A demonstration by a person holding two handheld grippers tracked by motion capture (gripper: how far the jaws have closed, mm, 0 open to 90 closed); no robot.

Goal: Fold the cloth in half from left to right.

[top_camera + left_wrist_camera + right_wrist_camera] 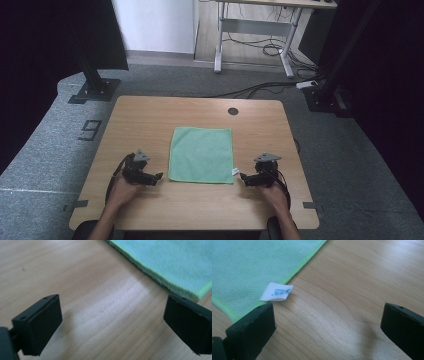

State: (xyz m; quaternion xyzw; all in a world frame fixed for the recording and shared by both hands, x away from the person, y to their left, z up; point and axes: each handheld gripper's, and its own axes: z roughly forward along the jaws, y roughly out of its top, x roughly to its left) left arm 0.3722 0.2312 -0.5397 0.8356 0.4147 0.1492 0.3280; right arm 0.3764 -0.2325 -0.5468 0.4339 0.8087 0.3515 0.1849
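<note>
Two open grippers, left gripper (156, 177) and right gripper (243, 176), flank my soft, light cloth (201, 155); I'd pinch its near corners off the table (150, 115).

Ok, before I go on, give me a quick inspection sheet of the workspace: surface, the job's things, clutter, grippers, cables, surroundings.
Surface: wooden table, light grain, with a round dark grommet hole near the far edge.
Job's things: green cloth lying flat and unfolded at the middle of the table; a small white tag sticks out at its near right corner.
Clutter: nothing seen on the table.
Grippers: left gripper beside the cloth's near left corner, jaws open, holding nothing; right gripper beside the tag corner, jaws open, holding nothing. Neither touches the cloth.
Cables: one trails from each gripper; loose floor cables beyond the table.
Surroundings: grey carpet, a desk frame behind, dark curtains at the sides.
</note>
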